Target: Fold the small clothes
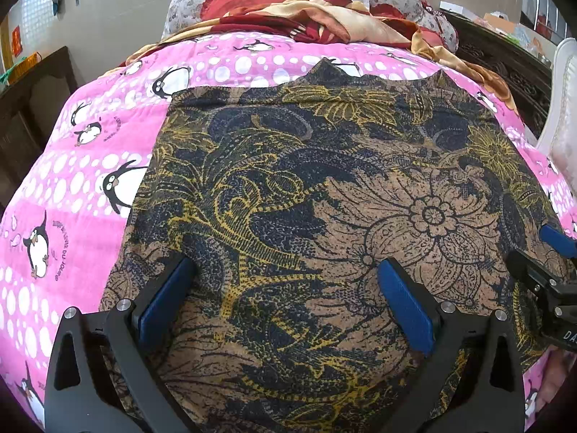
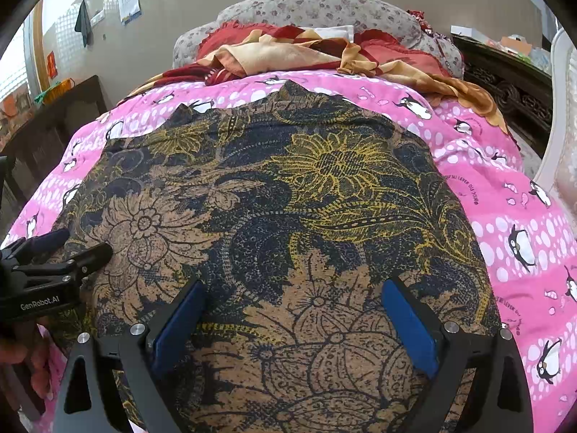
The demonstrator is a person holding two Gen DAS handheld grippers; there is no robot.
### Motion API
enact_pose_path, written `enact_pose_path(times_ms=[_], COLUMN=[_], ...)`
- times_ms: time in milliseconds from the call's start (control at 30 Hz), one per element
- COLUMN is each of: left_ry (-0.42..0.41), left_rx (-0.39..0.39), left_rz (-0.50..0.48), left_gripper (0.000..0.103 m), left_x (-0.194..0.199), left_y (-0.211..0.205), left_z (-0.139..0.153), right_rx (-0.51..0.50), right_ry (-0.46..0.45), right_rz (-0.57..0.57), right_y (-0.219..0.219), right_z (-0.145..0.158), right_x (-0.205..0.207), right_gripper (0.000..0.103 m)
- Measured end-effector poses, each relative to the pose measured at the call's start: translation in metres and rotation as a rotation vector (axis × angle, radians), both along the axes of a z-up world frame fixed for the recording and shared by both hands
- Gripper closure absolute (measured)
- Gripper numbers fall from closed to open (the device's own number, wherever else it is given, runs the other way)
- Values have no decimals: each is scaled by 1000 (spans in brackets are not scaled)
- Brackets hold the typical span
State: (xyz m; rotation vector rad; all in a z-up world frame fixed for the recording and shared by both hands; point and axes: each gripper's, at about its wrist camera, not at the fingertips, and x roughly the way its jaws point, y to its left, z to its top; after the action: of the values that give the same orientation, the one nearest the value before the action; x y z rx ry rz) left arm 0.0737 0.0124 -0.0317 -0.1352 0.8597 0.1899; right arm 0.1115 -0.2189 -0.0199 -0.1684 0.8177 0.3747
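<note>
Both grippers (image 1: 286, 270) (image 2: 294, 294) tilt down, jaws wide, apparently over the floral garment (image 1: 324, 187).

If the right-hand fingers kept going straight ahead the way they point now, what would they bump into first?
Most likely the patterned brown garment spread on the pink penguin quilt. The right gripper points down at it with fingers wide open and nothing between them; how far off the cloth lies is unclear.

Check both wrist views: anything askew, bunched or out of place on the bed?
Nothing stands out on the patterned garment: it lies spread flat on the pink penguin quilt. Both grippers, left and right, stand open above it. Only the red-and-tan blanket by the pillows is rumpled.
</note>
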Motion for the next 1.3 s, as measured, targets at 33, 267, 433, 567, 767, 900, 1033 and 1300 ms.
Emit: enact_pose_path(times_ms=[33,267,433,567,767,900,1033,1300], left_ry=[1,1,1,-13,-151,-143,-186,-156], left_rx=[2,3,2,-31,-468,-712,-744,-927], left_rz=[0,0,1,-12,-1,77,75,170], left_gripper=[1,1,1,1,1,1,1,1], left_x=[0,0,0,-14,-95,-142,-154,-115], left_y=[0,-1,0,0,38,57,58,83], left_z=[0,0,0,21,42,6,-6,-11], right_rx=[-3,-6,-4,-2,25,48,62,50], right_ry=[-1,-5,-3,-4,2,8,15,13], right_rz=[0,2,2,1,9,15,21,19], right_y=[0,-1,-1,-1,-4,-6,-7,-6], right_z=[0,0,0,1,1,2,2,1], right_x=[0,-1,-1,-1,0,0,1,1], right_gripper=[5,5,5,5,4,3,2,2])
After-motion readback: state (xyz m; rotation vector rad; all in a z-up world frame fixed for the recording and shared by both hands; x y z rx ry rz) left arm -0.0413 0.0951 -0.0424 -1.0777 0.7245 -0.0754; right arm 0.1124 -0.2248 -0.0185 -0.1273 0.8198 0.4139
